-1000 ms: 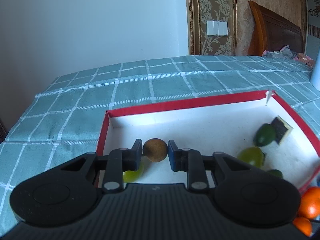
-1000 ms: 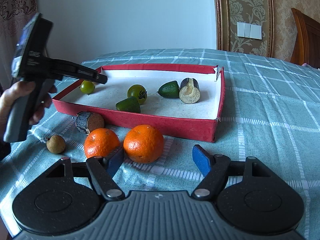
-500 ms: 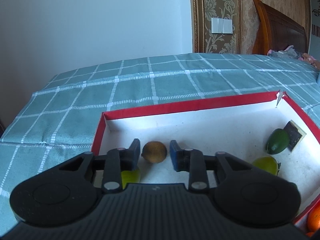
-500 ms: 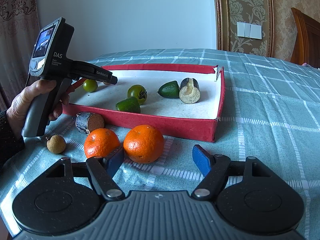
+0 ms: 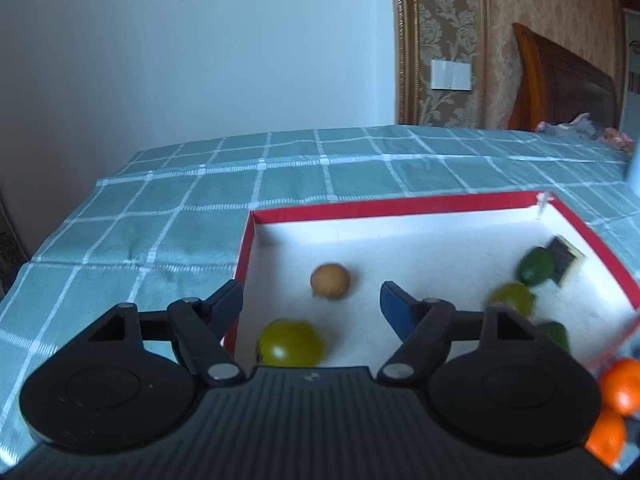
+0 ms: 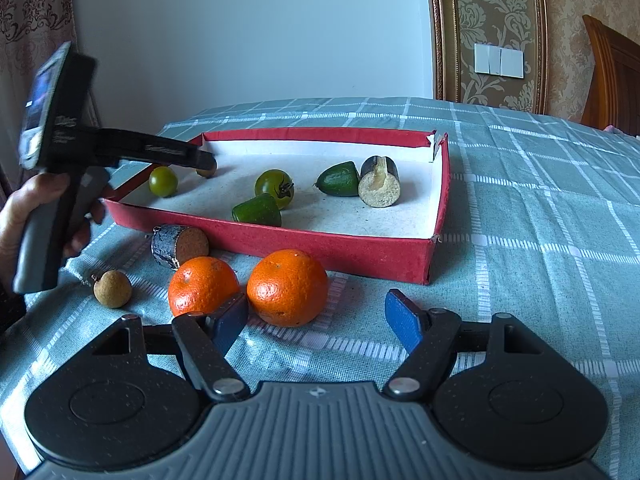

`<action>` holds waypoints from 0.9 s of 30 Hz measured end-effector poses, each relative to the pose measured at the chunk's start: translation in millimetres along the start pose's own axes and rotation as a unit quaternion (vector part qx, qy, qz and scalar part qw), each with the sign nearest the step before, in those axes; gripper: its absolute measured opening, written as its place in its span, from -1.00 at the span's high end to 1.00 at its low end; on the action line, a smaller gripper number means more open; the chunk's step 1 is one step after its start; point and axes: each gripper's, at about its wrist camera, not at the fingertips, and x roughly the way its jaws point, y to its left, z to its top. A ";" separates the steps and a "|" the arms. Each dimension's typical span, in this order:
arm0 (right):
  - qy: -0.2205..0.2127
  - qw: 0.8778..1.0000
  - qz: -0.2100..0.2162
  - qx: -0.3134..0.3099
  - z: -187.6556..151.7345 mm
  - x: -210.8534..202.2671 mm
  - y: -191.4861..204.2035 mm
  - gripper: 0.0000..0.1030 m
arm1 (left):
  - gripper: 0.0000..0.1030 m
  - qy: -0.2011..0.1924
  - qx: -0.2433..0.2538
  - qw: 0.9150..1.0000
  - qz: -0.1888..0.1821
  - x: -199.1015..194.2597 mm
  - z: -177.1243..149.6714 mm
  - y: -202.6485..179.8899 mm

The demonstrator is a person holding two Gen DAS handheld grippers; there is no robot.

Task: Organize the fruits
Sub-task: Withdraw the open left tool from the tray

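A red-walled box with a white floor lies on the checked cloth. A small brown longan rests on the box floor, free, just beyond my left gripper, whose jaws are opening with nothing between them. A green tomato lies near the box's corner below it. My right gripper hovers open over the cloth; two oranges sit just ahead of its left finger. Another longan and a dark cut piece lie outside the box.
Inside the box are a second green tomato, two green fruit halves and a dark-skinned cut piece. A hand holds the left gripper's handle. A wooden headboard stands behind.
My left gripper has let go of the longan, which now lies on the box floor. Its jaws have spread wide and it has pulled back. The right gripper has not moved.
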 end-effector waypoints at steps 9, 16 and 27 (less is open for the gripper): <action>0.000 1.000 0.000 0.000 -0.2 -0.1 0.2 -0.46 | -0.62 -0.023 0.000 1.000 -0.020 -76.6 -47.6 9.5; 0.000 1.000 -0.001 -0.001 -0.3 -0.2 0.5 -0.46 | -0.64 -0.015 0.003 0.998 -0.056 -94.6 -81.0 -11.0; 0.001 1.000 -0.002 -0.002 -0.4 0.4 1.3 -0.46 | -0.73 -0.024 -0.003 0.997 -0.075 -102.1 -85.2 -14.7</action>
